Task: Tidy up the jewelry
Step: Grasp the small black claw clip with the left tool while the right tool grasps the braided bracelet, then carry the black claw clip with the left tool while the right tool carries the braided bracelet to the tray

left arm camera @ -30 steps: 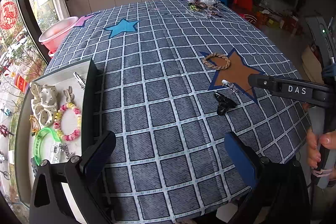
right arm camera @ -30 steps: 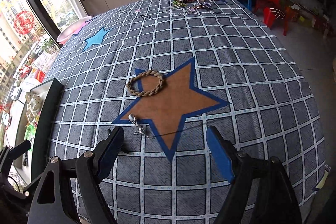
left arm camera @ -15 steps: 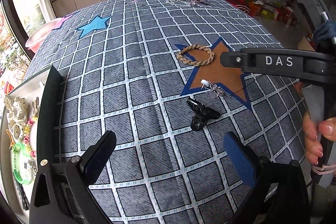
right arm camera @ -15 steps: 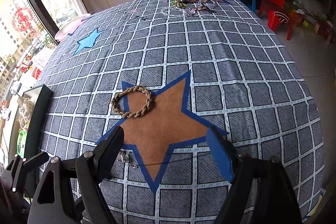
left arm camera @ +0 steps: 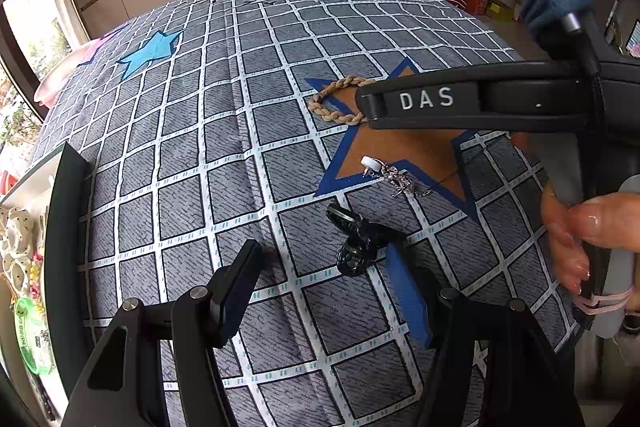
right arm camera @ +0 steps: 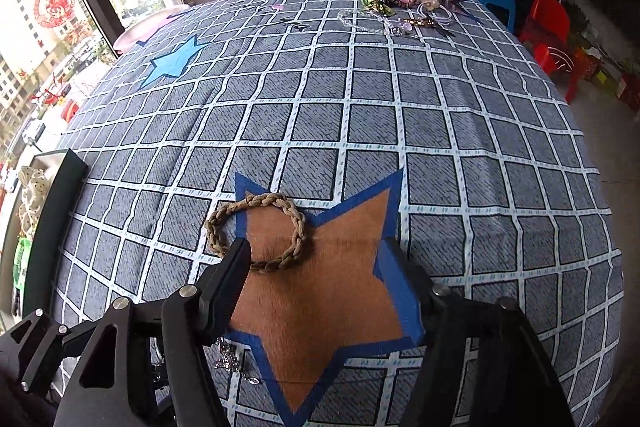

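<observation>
- Table draped in a grey checked cloth (right arm camera: 360, 131) with white grid lines; filling both views.
- Brown star patch (right arm camera: 324, 291) with blue border, sewn into the cloth on the near side; smaller light-blue star (right arm camera: 174, 61) farther off toward the window.
- Black-rimmed tray (left arm camera: 64, 211) at the left table edge, holding a white dotted scrunchie (left arm camera: 16, 227) and a green bangle (left arm camera: 30, 339); partly cut off by the frame.
- Right gripper (right arm camera: 316, 267), angled down over the brown star; jaws partly apart after just closing inward, nothing pressed between the pads. Arm marked "DAS" crossing the left wrist view and hiding part of the star.
- Left gripper (left arm camera: 324, 267), angled down at the cloth; jaws partly apart after just narrowing, gripping nothing. Right blue pad just beside the hair clip.
- Hand (left arm camera: 580, 239) at the right edge of the left wrist view, wrapped round a gripper handle.
- Pile of unsorted jewelry (right arm camera: 408, 3) at the far table edge, well apart from both grippers.
- Braided rope bracelet (right arm camera: 260, 231), lying across the star's upper left border; left finger of the right gripper overlapping its near edge in view.
- Black hair clip (left arm camera: 360, 239), flat on the cloth, just below the star.
- Silver charm piece (left arm camera: 394, 179) with a white end, lying on the star's lower blue border, near the clip.
</observation>
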